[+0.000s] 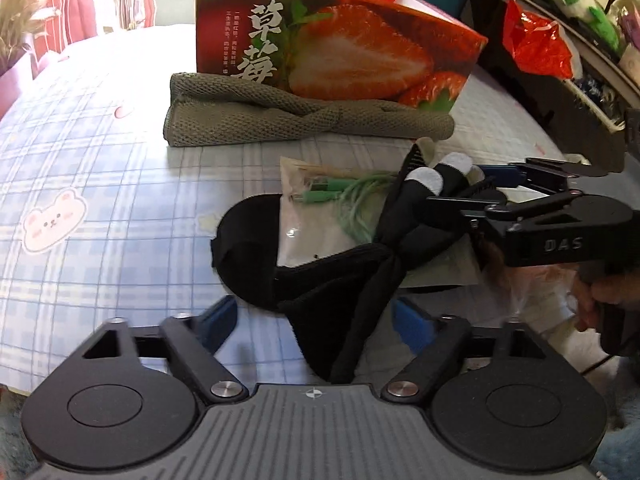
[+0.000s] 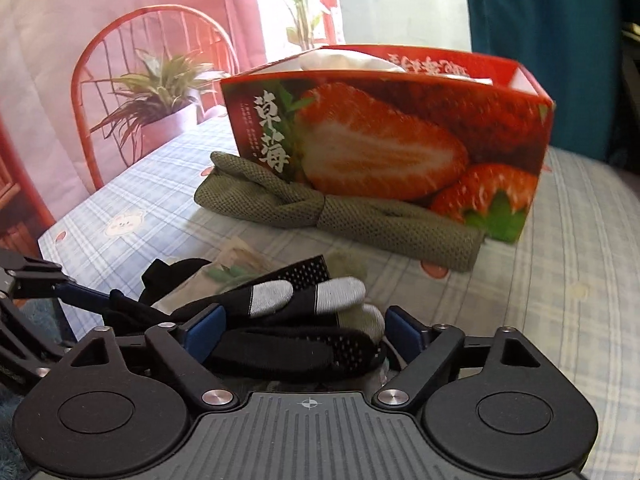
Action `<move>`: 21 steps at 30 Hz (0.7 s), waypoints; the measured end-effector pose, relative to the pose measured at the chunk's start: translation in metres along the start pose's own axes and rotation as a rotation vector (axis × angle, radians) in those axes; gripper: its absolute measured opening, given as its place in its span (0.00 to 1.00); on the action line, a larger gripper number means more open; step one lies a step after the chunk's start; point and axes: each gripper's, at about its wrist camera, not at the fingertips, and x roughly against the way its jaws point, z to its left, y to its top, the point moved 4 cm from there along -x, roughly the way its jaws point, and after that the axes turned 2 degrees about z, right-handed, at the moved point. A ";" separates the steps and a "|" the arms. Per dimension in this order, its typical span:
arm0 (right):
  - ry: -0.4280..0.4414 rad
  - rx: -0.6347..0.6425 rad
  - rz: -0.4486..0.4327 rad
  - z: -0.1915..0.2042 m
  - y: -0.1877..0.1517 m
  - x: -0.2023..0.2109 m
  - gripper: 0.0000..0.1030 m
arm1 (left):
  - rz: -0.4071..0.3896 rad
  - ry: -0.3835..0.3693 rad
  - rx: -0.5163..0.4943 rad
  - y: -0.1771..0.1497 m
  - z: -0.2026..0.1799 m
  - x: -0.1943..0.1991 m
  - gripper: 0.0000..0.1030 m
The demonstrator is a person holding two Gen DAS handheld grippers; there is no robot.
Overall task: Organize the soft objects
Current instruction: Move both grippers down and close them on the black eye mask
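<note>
Left gripper [image 1: 316, 320] jaws wide, straddling black glove [image 1: 320, 280] on table [image 1: 100, 152], pads not pressing; right gripper [image 2: 306, 330] likewise wide around glove's grey fingertips [image 2: 268, 298]. Risk: closing snags plastic packet [image 1: 320, 216] underneath, dragging it along

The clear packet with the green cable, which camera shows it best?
The left wrist view. There the clear packet lies in the open, the green cable visible inside, partly under the black glove. The right wrist view shows only a blurred sliver behind that glove.
</note>
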 end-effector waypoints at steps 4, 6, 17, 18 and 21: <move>0.001 -0.007 -0.004 -0.001 -0.002 -0.001 0.63 | -0.006 -0.030 0.025 0.003 0.004 -0.006 0.49; -0.003 -0.007 -0.006 0.000 -0.002 -0.001 0.58 | -0.015 -0.038 0.042 0.009 0.006 -0.007 0.43; -0.022 -0.048 -0.046 -0.016 0.013 -0.012 0.22 | -0.124 0.016 0.041 0.056 0.017 -0.019 0.39; -0.022 -0.047 -0.045 -0.017 0.014 -0.014 0.18 | -0.140 0.021 0.038 0.059 0.017 -0.021 0.39; -0.026 -0.051 -0.048 -0.018 0.013 -0.015 0.17 | -0.157 0.004 0.062 0.059 0.020 -0.027 0.39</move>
